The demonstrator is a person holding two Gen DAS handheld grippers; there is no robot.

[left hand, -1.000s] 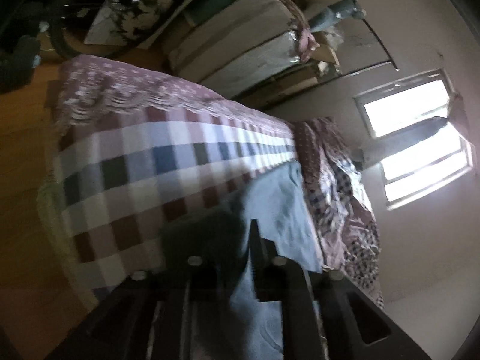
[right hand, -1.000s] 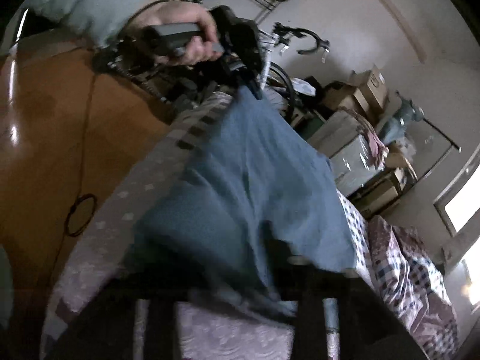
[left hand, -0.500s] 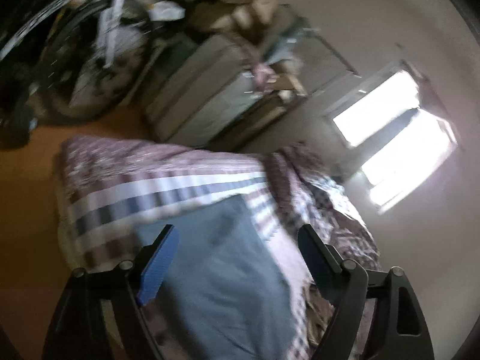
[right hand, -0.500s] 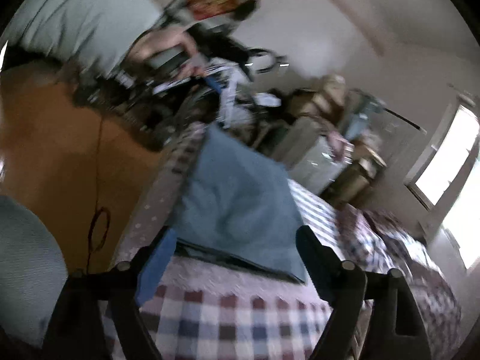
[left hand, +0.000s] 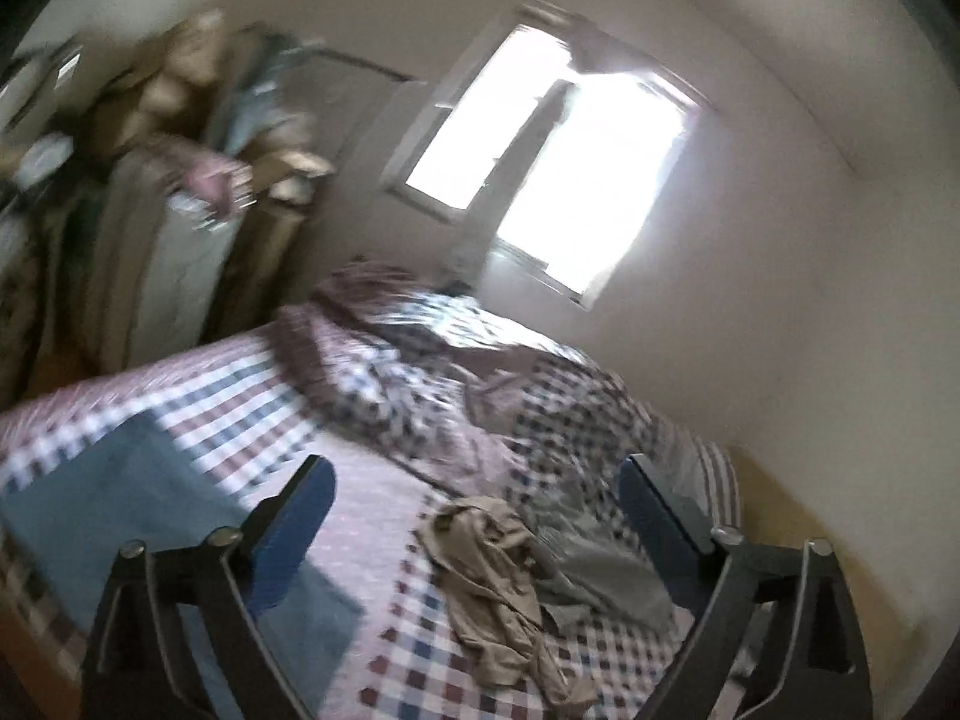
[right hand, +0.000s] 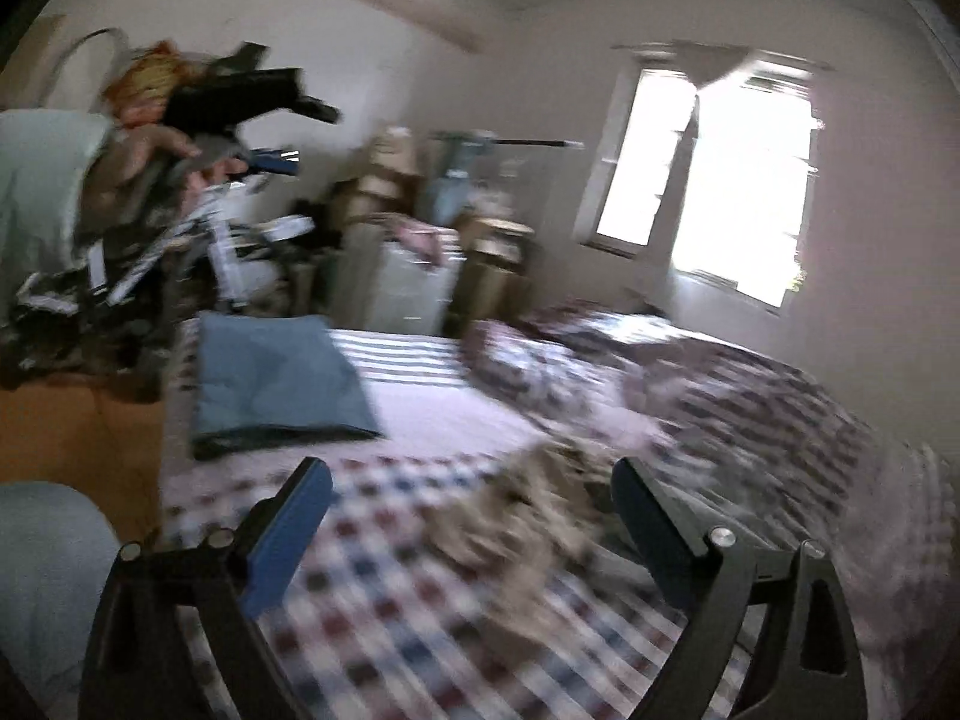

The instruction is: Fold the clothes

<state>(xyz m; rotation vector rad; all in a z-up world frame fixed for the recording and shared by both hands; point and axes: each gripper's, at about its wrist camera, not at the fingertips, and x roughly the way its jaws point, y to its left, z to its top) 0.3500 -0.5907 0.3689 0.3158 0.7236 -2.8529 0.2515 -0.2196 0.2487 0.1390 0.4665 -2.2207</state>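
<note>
Folded blue cloth [right hand: 276,378] lies flat on the checked bed [right hand: 420,588], near the bed's corner on the side toward the heap of boxes and bags [right hand: 384,204] by the wall. Beside it on the bed, toward the window [right hand: 720,180], a crumpled tan garment [left hand: 492,576] sits loose, with a grey garment [left hand: 600,570] just next to it and a rumpled checked quilt [left hand: 480,378] bunched further up the bed. Left gripper [left hand: 477,516] hangs above the bed with its 2 blue-padded fingers spread wide; its jaws have just been opening and nothing is between them, the tan garment showing below the gap. Right gripper [right hand: 471,516] is likewise spread wide above the bed, its jaws also just opening, gripping nothing. From the right wrist view, the person's left hand [right hand: 156,156] and pale sleeve [right hand: 42,180] show above the blue cloth's side of the bed. Both views are blurred.
</note>
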